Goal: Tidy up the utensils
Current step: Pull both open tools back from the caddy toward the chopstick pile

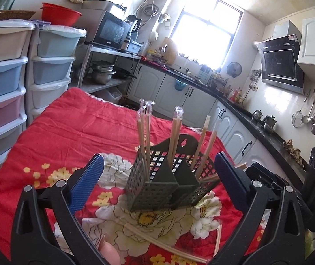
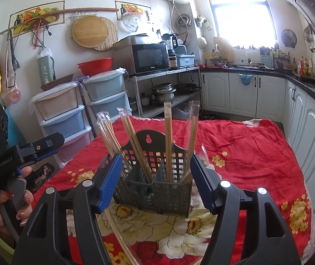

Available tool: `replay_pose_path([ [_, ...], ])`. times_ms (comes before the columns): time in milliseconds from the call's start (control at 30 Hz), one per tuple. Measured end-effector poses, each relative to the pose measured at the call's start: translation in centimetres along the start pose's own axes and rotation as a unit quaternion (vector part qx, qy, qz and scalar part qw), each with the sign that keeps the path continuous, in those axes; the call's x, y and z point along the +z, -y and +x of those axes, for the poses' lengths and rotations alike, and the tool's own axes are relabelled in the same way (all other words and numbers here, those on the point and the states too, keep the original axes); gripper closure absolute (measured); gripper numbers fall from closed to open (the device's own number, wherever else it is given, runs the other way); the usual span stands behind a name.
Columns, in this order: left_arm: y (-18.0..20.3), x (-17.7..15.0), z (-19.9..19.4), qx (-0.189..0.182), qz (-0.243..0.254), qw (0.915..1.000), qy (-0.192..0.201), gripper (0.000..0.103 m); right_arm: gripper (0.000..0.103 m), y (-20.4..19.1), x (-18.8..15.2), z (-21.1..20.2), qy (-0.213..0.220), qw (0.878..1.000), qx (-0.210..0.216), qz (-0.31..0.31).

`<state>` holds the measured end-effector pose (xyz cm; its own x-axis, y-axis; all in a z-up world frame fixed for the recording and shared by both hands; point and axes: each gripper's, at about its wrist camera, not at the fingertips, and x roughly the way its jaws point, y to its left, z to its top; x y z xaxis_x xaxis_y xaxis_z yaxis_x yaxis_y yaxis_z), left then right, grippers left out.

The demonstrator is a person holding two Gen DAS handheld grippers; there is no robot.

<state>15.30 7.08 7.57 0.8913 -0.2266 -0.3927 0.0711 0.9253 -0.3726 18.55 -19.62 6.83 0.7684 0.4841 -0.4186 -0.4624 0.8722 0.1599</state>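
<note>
From the left wrist camera, the left gripper (image 1: 158, 176) was spread wide and held nothing, its blue ribbed fingers (image 1: 87, 185) standing on either side of the dark perforated plastic utensil caddy (image 1: 157, 190). The caddy stood upright on the desk, which was draped in a red cloth with white and yellow flowers (image 1: 69, 132). Several plastic-wrapped pairs of wooden chopsticks (image 1: 175, 137) stood leaning inside its compartments. Two more wrapped chopstick pairs (image 1: 164, 245) lay flat on the cloth just in front of the caddy, near the camera, with another (image 1: 218, 240) to the right of them.

From the right wrist camera, the right gripper (image 2: 156, 183) was likewise released and empty, with the same caddy (image 2: 155, 194) framed between its fingers. The person's left hand (image 2: 9, 207) showed at the left edge, gripping the other tool's handle. A loose wrapped pair (image 2: 117, 238) ran across the cloth below the caddy.

The sorting looked well advanced, most pairs already standing in the caddy. The step in hand seemed to be collecting the remaining loose pairs. That would likely call for lowering one gripper to the cloth, closing across the thin slippery wrapper near mid-length, then tipping the pair upright over an open compartment.
</note>
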Motion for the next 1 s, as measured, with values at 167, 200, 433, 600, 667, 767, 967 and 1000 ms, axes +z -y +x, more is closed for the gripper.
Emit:
replay_pose_path([
  [167,-0.5,-0.8,0.1,0.004,-0.003,0.9999,-0.01,0.011,0.041,0.1,-0.8,-0.1,-0.009,1.0,-0.001,0.001],
  [200,-0.6,-1.1,0.2,0.007,-0.003,0.9999,-0.012,0.011,0.04,0.1,-0.9,-0.1,-0.011,1.0,-0.003,0.0],
  [433,-1.2,-2.7,0.6,0.014,-0.01,0.9993,-0.032,0.011,0.04,0.3,-2.6,0.3,-0.033,0.999,-0.004,0.003],
  [600,-1.7,-4.1,1.2,0.017,-0.016,0.9983,-0.054,0.011,0.039,0.6,-4.0,0.7,-0.055,0.998,-0.005,0.005],
  [667,-2.0,-4.7,1.4,0.017,-0.021,0.9976,-0.063,0.011,0.039,0.7,-4.4,0.8,-0.062,0.998,-0.006,0.005],
  [767,-2.1,-5.6,1.7,0.015,-0.024,0.9964,-0.08,0.011,0.039,1.0,-5.1,0.9,-0.072,0.997,-0.008,0.008],
  [967,-2.6,-7.4,2.6,0.01,-0.041,0.9931,-0.109,0.011,0.039,1.5,-6.6,1.2,-0.096,0.995,-0.011,0.014],
  [1000,-2.6,-7.6,2.7,0.01,-0.041,0.9927,-0.113,0.011,0.039,1.5,-6.7,1.2,-0.098,0.995,-0.012,0.015],
])
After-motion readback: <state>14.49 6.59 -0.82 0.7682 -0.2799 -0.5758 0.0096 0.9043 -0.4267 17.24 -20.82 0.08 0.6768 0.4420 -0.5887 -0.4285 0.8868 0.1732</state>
